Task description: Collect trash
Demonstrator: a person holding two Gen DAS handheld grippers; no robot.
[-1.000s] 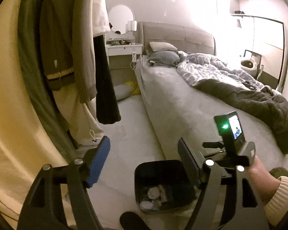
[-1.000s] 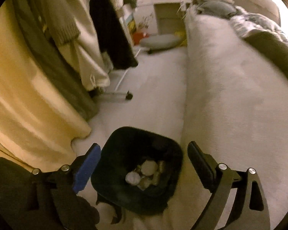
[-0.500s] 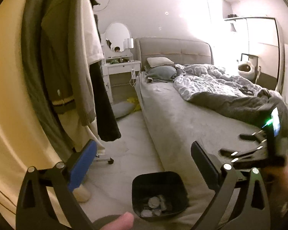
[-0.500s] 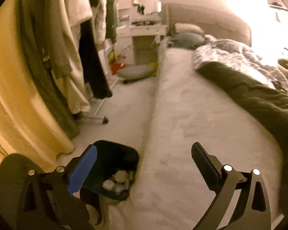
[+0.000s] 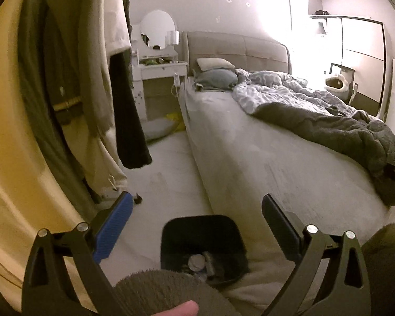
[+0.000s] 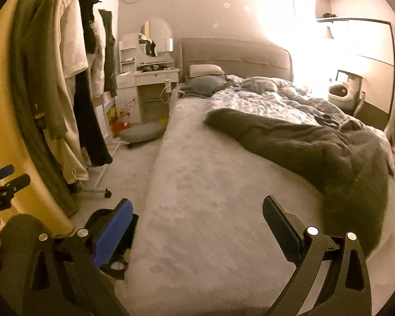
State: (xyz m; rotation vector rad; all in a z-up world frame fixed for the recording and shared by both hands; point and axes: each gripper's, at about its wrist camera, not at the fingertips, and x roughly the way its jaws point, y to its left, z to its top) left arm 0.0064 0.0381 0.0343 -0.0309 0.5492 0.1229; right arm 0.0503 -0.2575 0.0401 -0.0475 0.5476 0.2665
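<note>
The left gripper [image 5: 197, 226] is seen with its jaws spread wide and nothing between them. Low in the middle of its view, a black bin [image 5: 201, 247] is set on the floor against the bed [image 5: 250, 158], with crumpled trash [image 5: 196, 261] lying inside. The right gripper [image 6: 197, 226] is likewise held wide apart and empty, over the bed; there the bin [image 6: 129, 229] is glimpsed at lower left.

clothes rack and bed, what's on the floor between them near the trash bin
Mostly bare pale floor in the left wrist view. The black trash bin stands against the bed; the clothes rack is left.
</note>
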